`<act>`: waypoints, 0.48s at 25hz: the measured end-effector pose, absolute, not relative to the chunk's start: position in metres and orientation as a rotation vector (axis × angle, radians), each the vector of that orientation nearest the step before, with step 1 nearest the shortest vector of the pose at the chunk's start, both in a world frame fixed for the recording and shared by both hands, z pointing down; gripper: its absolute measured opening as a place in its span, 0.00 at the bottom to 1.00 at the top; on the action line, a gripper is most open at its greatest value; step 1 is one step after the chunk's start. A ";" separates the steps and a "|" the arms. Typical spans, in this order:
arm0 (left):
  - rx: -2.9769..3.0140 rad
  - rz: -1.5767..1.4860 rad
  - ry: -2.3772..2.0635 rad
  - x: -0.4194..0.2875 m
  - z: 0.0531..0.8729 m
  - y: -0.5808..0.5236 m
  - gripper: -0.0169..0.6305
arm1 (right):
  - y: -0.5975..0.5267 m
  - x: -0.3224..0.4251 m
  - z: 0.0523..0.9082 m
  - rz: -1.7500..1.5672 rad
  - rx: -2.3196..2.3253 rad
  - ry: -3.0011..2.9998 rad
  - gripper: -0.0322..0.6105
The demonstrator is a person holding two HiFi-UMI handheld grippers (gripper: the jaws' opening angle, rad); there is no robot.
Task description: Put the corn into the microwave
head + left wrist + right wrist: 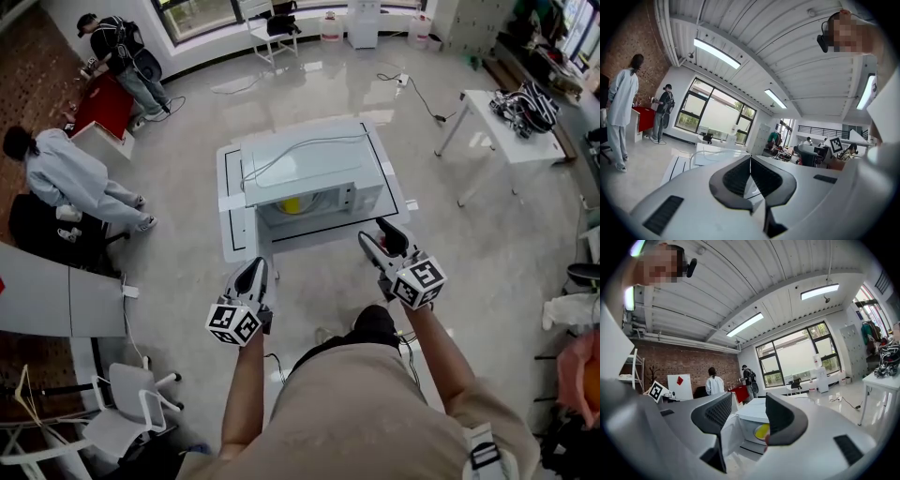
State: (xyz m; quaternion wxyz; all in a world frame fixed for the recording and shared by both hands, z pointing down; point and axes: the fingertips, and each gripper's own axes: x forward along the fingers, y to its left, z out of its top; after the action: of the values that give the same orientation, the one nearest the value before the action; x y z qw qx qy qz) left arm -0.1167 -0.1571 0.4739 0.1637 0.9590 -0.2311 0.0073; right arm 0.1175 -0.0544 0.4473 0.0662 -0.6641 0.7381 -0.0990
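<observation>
The white microwave [309,173] stands on a low white table [231,192] in front of me, its door swung open to the left. The yellow corn [292,204] lies inside the cavity; in the right gripper view the corn [761,431] shows between the jaws, well beyond them. My right gripper [375,232] hangs open and empty just off the microwave's front right corner. My left gripper [255,265] is held lower and nearer me, left of the opening, jaws shut on nothing. In the left gripper view the left gripper [750,159] points over the table.
A cable lies across the microwave's top [291,155]. A person in grey [70,173] crouches at the left; another [122,52] stands by a red cabinet [103,103]. A white side table [497,131] is at the right, a chair [127,403] at the lower left.
</observation>
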 end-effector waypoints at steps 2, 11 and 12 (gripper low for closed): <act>2.731 0.025 -0.671 -0.119 0.474 -0.157 0.04 | -0.055 0.120 0.451 -0.297 -2.016 2.230 0.41; 2.719 0.038 -0.724 -0.131 0.477 -0.153 0.04 | -0.056 0.124 0.469 -0.329 -2.041 2.256 0.41; 2.717 0.035 -0.728 -0.132 0.477 -0.153 0.04 | -0.058 0.125 0.471 -0.337 -2.046 2.260 0.41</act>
State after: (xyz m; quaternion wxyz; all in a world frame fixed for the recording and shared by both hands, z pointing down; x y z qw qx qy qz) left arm -0.1319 -0.1533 0.4773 0.1635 0.9529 -0.2553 0.0123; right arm 0.1247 -0.0577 0.4707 0.0369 -0.6666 0.7363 -0.1098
